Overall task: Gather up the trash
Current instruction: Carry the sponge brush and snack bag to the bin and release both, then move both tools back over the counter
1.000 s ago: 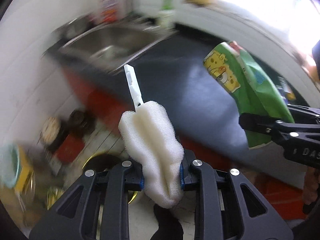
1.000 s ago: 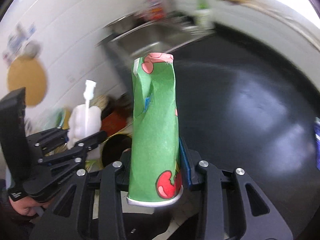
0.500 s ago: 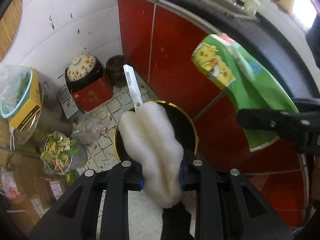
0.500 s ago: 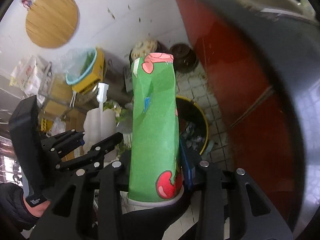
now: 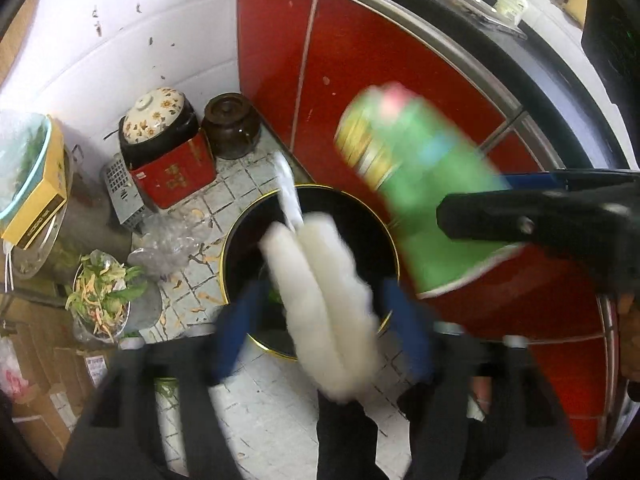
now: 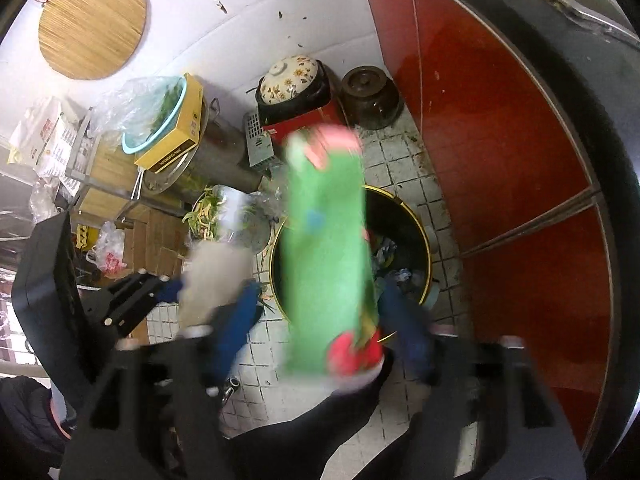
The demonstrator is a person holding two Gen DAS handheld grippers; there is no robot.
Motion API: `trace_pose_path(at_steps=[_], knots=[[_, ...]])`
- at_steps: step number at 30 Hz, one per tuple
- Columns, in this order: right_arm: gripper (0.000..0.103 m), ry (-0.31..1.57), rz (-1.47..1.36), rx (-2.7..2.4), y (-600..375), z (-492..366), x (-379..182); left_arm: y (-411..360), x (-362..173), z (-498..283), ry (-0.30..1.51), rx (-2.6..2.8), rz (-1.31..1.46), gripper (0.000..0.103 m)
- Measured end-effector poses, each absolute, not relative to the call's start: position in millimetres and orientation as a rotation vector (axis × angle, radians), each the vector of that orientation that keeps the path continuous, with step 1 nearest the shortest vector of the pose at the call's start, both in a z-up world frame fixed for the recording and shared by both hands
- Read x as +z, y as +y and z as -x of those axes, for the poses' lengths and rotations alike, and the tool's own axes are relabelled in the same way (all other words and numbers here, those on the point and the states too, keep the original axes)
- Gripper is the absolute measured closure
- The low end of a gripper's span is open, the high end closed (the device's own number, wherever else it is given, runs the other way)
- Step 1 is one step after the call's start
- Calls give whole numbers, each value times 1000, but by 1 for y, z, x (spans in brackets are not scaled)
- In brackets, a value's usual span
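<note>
Below both my jaws I see the black, gold-rimmed bin (image 5: 240, 240) on the tiled floor. My right gripper (image 6: 320, 320) is opening, its pads clear of the blurred green cup (image 6: 324, 264) between them. My left gripper (image 5: 324, 316) is opening too, the white sponge brush (image 5: 324, 300) loose between its jaws.
</note>
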State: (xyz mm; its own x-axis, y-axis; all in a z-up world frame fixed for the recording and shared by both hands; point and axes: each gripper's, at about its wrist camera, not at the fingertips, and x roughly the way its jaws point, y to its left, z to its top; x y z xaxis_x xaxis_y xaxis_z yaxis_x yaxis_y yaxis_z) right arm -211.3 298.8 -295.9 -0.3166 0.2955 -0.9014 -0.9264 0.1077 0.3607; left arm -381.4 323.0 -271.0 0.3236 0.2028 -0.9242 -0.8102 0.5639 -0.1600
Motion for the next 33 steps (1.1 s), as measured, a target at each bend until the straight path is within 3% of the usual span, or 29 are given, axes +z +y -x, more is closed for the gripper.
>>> trace_pose_path(at_steps=[2,14,19,27,33], knots=[[24,1316,705,1446,299,212,-298,322,-270,383,1019,750,718,23],[24,1295,616,1440,265,190,-260,310,-245,377,1014,747,683,23],[21,1192,518,1379,213,147,-207,294,-204,348,995,727,573,11],[18,1040,291,1007,52,17,-130,238,-137,238,942,506,418,7],[18,997,125,710,-87,-57,-102,151,-104,118,912,236,262,7]])
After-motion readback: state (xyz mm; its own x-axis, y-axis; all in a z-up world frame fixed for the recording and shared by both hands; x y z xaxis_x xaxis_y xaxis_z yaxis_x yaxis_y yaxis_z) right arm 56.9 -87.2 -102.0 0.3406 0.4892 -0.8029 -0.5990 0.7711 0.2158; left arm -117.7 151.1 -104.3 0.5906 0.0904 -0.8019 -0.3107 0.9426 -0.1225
